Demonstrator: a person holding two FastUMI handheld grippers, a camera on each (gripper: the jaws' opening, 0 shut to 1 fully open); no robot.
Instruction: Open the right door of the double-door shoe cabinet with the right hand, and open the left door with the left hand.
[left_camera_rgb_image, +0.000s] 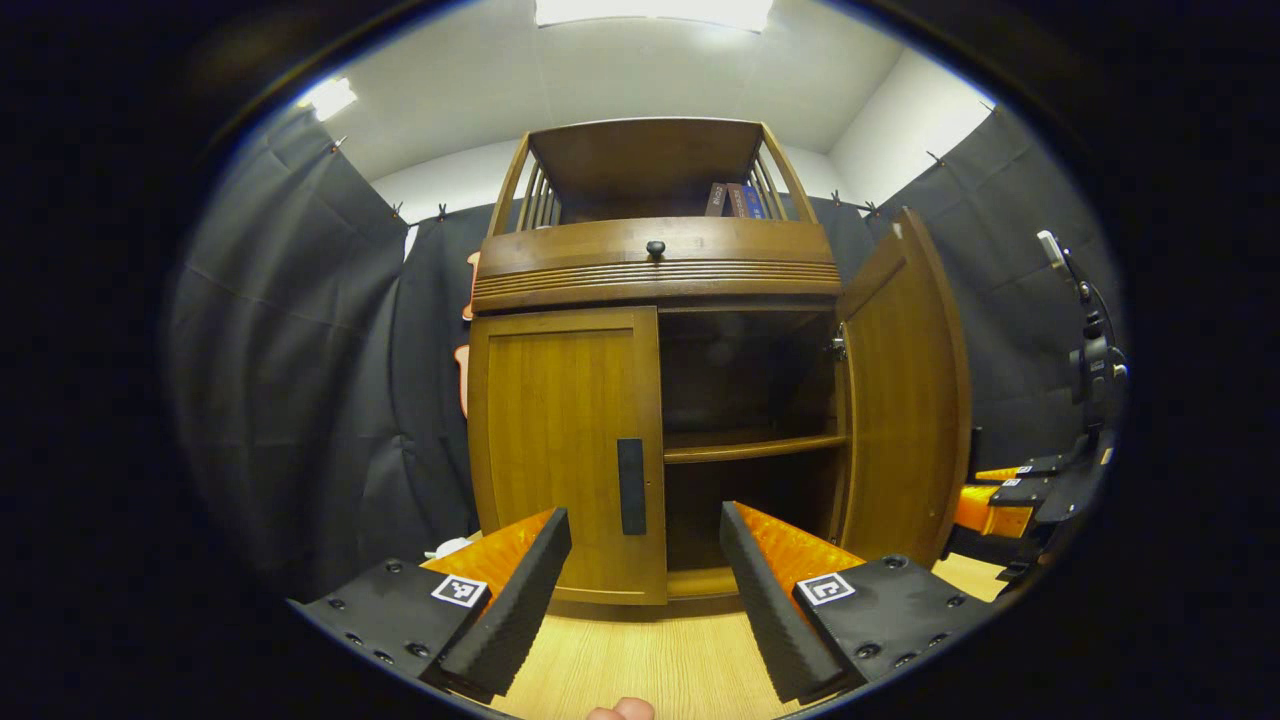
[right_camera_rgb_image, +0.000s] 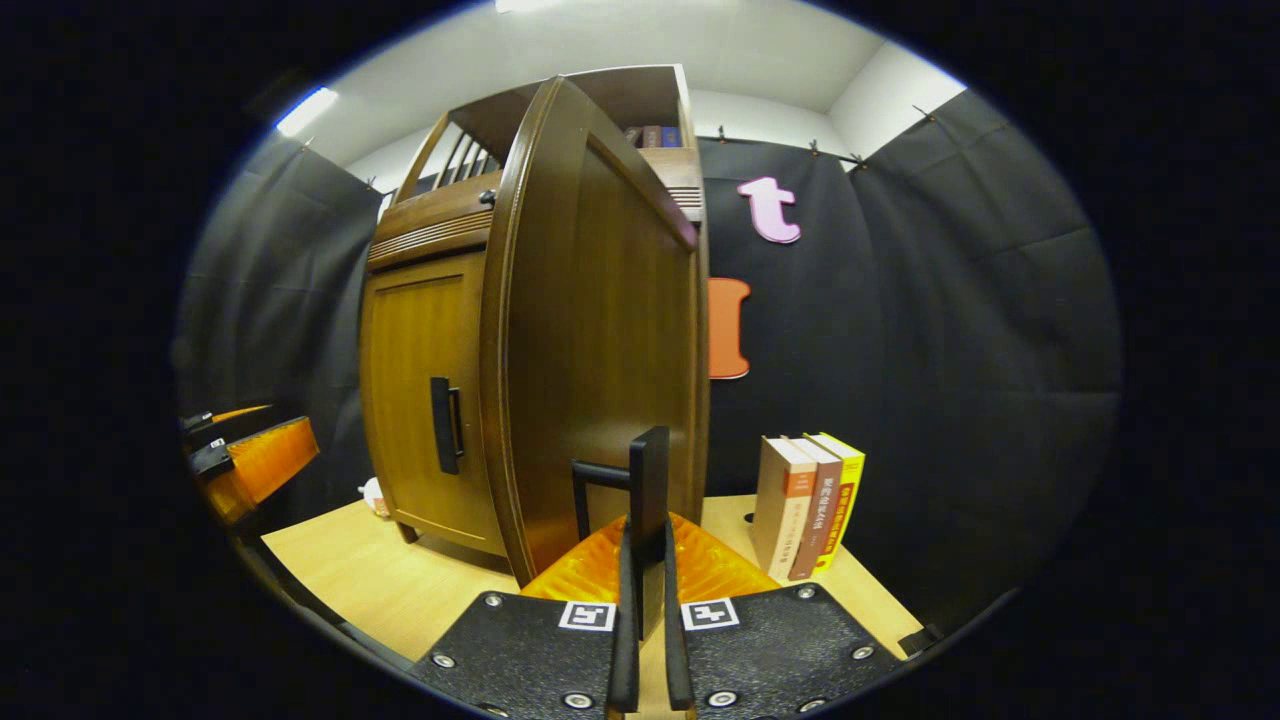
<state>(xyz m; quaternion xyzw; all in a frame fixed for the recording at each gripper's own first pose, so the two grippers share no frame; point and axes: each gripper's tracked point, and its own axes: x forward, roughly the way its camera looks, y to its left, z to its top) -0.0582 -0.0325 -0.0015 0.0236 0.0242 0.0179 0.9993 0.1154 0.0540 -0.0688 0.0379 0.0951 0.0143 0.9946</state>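
A brown wooden shoe cabinet (left_camera_rgb_image: 655, 265) stands on a light wooden table. Its left door (left_camera_rgb_image: 565, 450) is closed, with a dark vertical handle (left_camera_rgb_image: 631, 486) near its inner edge. Its right door (left_camera_rgb_image: 905, 400) is swung wide open, showing a shelf (left_camera_rgb_image: 750, 447) inside. My left gripper (left_camera_rgb_image: 645, 545) is open a short way in front of the left door's handle, apart from it. In the right gripper view, my right gripper (right_camera_rgb_image: 645, 545) is shut on the right door's handle (right_camera_rgb_image: 650, 490), with the open door (right_camera_rgb_image: 590, 340) edge-on right ahead and the left door (right_camera_rgb_image: 425, 400) behind it.
Three books (right_camera_rgb_image: 810, 505) stand on the table to the right of the open door. More books (left_camera_rgb_image: 735, 200) sit on the cabinet's top shelf, above a drawer knob (left_camera_rgb_image: 655, 247). A camera stand (left_camera_rgb_image: 1090, 360) rises at the right. Black cloth walls surround the table.
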